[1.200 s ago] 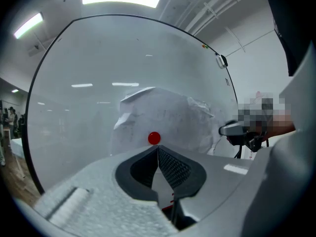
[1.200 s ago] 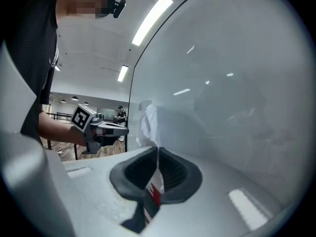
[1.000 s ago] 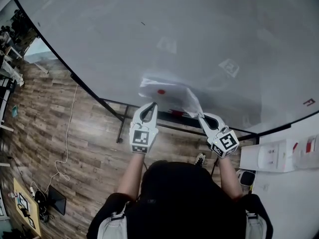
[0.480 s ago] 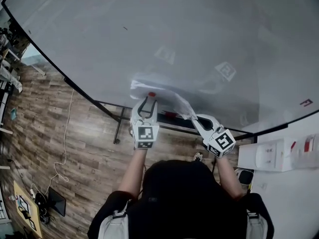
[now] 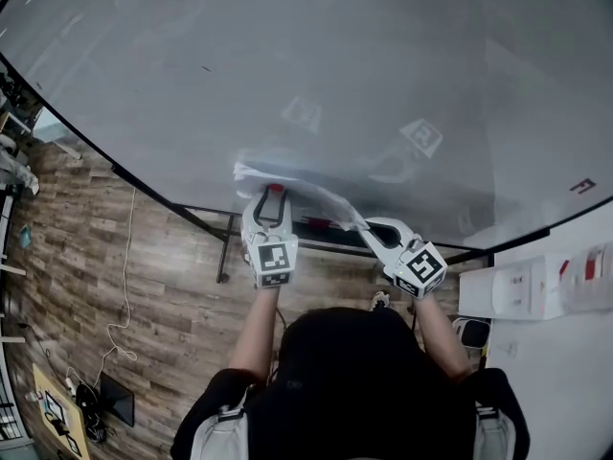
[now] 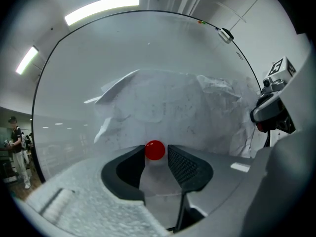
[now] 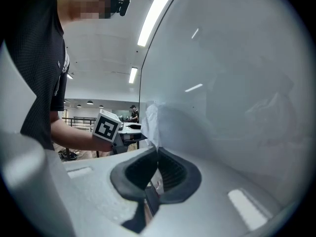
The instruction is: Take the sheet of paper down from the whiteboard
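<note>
1 whiteboard (image 5: 335,65), 1 sheet of paper (image 5: 308,192), 1 red magnet (image 6: 154,150). R gripper (image 7: 157,154) pinches the sheet's edge. L gripper (image 5: 272,201) jaws just opened and now straddle the magnet; 1 s ago they were clenched short of it.

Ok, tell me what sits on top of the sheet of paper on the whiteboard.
A red magnet sits on the sheet of paper, between the left gripper's jaws, which have just been opening. The whiteboard behind the paper is covered.
</note>
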The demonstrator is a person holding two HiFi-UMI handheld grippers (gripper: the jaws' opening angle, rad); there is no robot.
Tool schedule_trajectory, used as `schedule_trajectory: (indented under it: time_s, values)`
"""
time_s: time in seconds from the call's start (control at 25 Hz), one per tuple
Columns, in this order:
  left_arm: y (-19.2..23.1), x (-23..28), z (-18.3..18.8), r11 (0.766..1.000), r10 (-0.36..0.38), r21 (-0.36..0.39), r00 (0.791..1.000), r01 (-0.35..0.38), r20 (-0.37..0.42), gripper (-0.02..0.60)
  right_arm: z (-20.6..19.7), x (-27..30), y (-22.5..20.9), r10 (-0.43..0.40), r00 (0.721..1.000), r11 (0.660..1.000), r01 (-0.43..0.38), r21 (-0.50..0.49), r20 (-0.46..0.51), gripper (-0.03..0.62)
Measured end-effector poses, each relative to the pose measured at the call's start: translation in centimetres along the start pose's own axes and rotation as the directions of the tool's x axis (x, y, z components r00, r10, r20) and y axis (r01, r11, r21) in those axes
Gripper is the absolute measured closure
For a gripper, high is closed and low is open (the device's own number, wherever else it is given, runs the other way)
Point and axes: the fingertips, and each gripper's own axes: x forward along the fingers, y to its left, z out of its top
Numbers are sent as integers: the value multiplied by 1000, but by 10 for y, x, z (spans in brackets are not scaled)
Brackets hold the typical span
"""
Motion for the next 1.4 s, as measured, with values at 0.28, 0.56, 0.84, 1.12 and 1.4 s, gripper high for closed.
schedule_trajectory:
  time_s: [0.28,0.56,0.84,1.12,1.4]
  values:
    - [1,2,1,999,4,-32,1000,-4,14,449,-2,-2,3,3,1000,1000,-3,5,1,589]
    - [-1,2,-1,999,-11,-34,1000,11,-3,449,0,-4,7,11,999,998,-14,62,36,591]
    - [-6,1,0,996,-81,-22,997,81,-10,449,4,-9,12,-12,999,996,7,91,49,591]
    - [-9,-19,-11,992,-120,-28,992,120,-23,449,-4,-13,25,-48,998,995,45,94,31,591]
    - [-7,-61,-28,985,-166,-49,986,164,-34,449,-14,-17,42,-106,994,990,104,97,19,591]
